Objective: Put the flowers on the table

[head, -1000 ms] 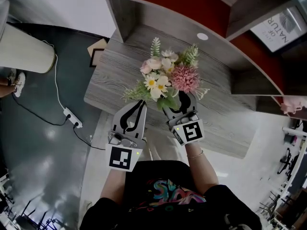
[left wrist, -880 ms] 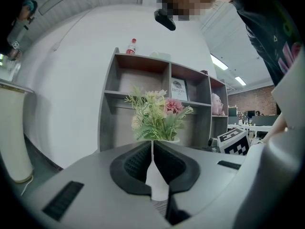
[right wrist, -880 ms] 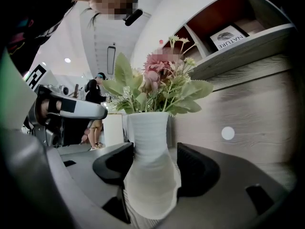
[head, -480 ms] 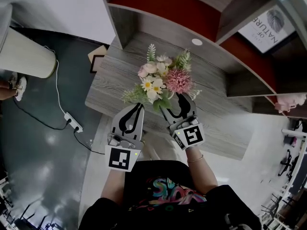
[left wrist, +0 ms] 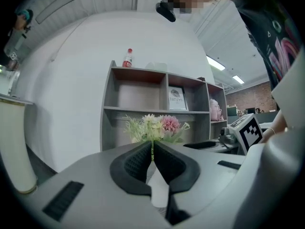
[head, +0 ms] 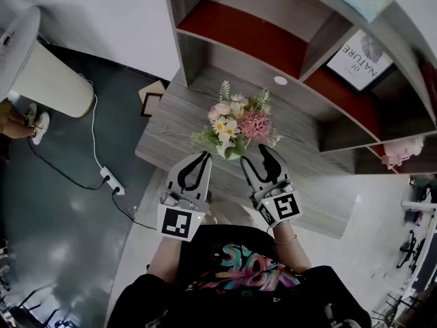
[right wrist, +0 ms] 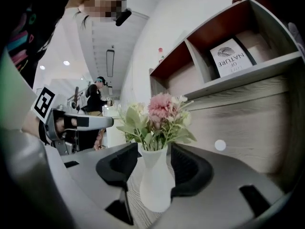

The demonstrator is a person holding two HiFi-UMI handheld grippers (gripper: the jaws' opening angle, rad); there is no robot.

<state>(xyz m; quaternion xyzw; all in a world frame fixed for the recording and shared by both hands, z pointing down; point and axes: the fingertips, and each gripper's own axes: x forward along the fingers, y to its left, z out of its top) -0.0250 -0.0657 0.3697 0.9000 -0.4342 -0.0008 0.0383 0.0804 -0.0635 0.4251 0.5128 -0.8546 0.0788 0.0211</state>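
While the flowers point(head: 235, 123) stand in a white vase point(right wrist: 155, 185) on the grey surface point(head: 171, 125), your right gripper point(head: 257, 156) is just behind them. Its jaws are apart but have just been narrowing, and the vase shows in the gap untouched. Your left gripper point(head: 203, 157) is closed and empty. Shelves point(head: 273, 39) rise beyond the flowers. Seen from overhead, the blooms hide the vase. Both grippers have drawn back from it since a second ago.

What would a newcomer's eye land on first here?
The pink and white flowers in a white vase, standing on the grey table under the red-backed shelf. In front, the left gripper is shut; the right gripper is open, having just closed a little, with the vase showing in its gap, untouched.
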